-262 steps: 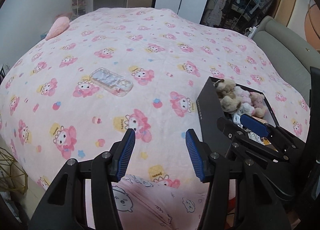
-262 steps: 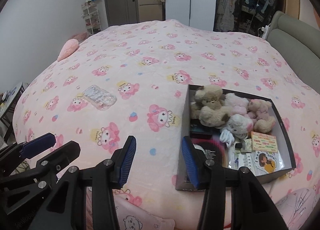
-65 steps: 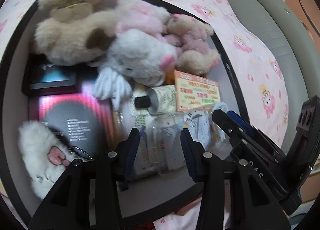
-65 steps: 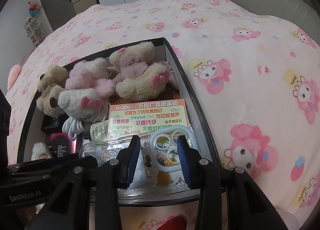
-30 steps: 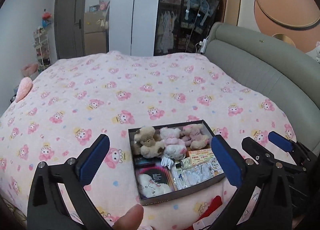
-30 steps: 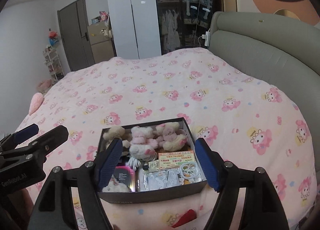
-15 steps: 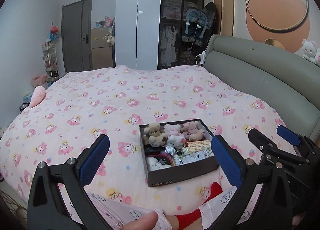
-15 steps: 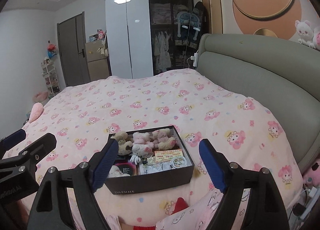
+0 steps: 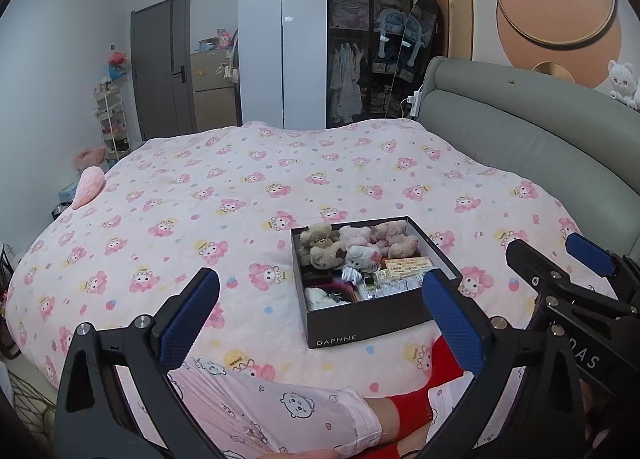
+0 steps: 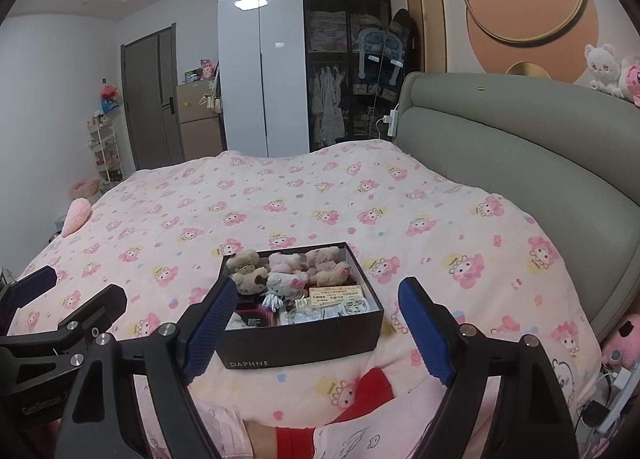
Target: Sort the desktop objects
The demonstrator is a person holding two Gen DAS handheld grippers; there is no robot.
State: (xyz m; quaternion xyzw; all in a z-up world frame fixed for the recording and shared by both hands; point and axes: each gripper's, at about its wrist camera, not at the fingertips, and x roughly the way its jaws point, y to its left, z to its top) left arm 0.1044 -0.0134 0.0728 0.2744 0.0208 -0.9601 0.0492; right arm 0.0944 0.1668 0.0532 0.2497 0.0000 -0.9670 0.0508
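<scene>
Pulled back and up from the box, left gripper and right gripper both wide open, holding nothing; light, stiff, best held by its walls.

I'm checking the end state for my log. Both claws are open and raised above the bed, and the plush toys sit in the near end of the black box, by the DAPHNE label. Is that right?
Not quite. Both wrist views show the plush toys at the far end of the black box, away from the DAPHNE label. The rest holds: the left claw and right claw are open above the bed.
</scene>
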